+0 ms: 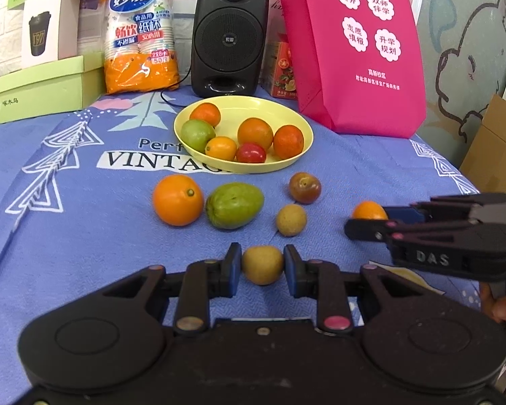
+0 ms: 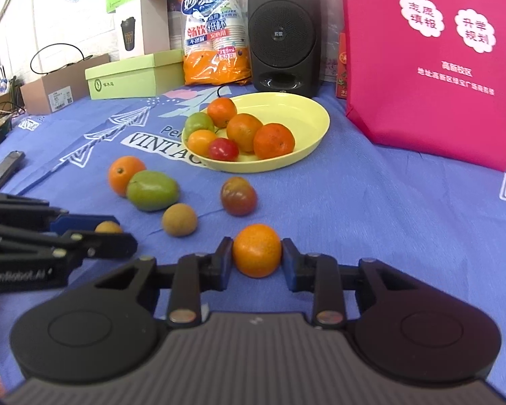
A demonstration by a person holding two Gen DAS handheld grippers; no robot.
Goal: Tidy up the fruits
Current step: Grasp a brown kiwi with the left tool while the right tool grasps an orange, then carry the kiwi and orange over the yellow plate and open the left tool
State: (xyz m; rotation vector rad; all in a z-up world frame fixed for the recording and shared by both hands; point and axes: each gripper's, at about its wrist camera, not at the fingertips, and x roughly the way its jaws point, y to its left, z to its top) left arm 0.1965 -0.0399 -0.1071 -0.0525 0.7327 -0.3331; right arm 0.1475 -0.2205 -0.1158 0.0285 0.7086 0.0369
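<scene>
A yellow plate point(image 1: 297, 118) point(image 2: 307, 108) holds several fruits: oranges, a green one and a red one. On the blue cloth lie an orange point(image 1: 177, 199) point(image 2: 122, 173), a green mango point(image 1: 234, 205) point(image 2: 152, 190), a dark plum point(image 1: 304, 187) point(image 2: 238, 195) and a tan longan point(image 1: 291, 220) point(image 2: 179, 219). My left gripper point(image 1: 262, 265) point(image 2: 113, 233) is shut on a yellow-brown longan point(image 1: 262, 265). My right gripper point(image 2: 257, 251) point(image 1: 364, 219) is shut on a small orange point(image 2: 257, 250) point(image 1: 368, 210).
At the back stand a black speaker point(image 1: 229, 33), an orange pack of paper cups point(image 1: 140, 30), a pink bag point(image 1: 354, 47), a green box point(image 1: 33, 91) and a white box point(image 1: 47, 27). A cardboard box point(image 1: 499, 148) is at the right edge.
</scene>
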